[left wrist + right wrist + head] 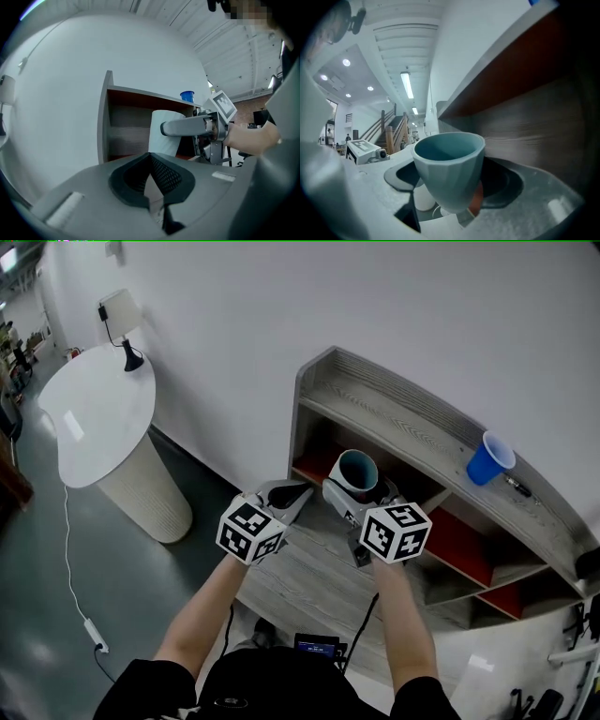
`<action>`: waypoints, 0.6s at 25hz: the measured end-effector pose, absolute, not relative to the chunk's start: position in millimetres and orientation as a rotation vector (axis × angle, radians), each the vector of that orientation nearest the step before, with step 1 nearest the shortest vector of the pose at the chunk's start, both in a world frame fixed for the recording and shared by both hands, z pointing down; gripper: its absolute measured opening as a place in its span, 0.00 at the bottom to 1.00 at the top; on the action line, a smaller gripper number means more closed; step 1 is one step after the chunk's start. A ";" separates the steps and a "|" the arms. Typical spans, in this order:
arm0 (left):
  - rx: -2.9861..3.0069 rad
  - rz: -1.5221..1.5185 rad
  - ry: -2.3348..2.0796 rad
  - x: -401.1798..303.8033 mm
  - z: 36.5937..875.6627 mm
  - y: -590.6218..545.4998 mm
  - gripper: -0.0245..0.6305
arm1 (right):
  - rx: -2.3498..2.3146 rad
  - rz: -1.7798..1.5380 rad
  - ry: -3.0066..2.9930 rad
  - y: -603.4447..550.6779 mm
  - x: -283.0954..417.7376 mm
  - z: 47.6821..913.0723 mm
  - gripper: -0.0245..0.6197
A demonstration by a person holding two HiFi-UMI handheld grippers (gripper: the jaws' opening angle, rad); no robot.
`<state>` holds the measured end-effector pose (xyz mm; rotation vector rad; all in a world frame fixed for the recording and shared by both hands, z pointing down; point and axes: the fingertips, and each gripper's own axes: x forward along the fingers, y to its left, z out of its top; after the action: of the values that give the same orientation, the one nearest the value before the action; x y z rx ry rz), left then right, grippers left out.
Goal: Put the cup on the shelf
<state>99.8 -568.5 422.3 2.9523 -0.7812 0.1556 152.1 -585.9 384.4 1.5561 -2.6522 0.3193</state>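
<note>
Right gripper view: faceted pale-teal cup (pixel 449 173)

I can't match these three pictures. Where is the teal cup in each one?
Head view: teal faceted cup at centre, before the shelf's lower opening.
Left gripper view: just right of centre, looking pale.
Right gripper view: low centre, large in the foreground.
Shared landmark: grey wooden shelf with red inner panels.

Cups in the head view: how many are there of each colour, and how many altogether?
teal cup: 1
blue cup: 1
Total: 2
</note>
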 end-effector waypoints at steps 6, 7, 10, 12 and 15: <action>2.932 0.185 -0.780 99.8 430.5 -593.6 0.04 | 1.599 0.329 -2.609 -623.2 150.1 391.1 0.63; 2.927 0.190 -0.781 99.4 432.3 -597.2 0.04 | 1.604 0.332 -2.601 -628.6 149.6 393.2 0.63; 2.916 0.201 -0.781 97.6 437.0 -606.3 0.04 | 1.611 0.344 -2.576 -642.6 147.4 400.3 0.63; 2.911 0.201 -0.778 96.6 438.6 -610.8 0.04 | 1.611 0.349 -2.563 -650.1 146.1 403.2 0.63; 2.906 0.201 -0.773 96.8 441.0 -616.5 0.04 | 1.614 0.351 -2.548 -660.1 146.9 405.5 0.63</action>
<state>96.8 -616.5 441.0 2.9057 -0.7727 0.2013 146.9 -660.1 405.5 1.6143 -2.5475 0.3509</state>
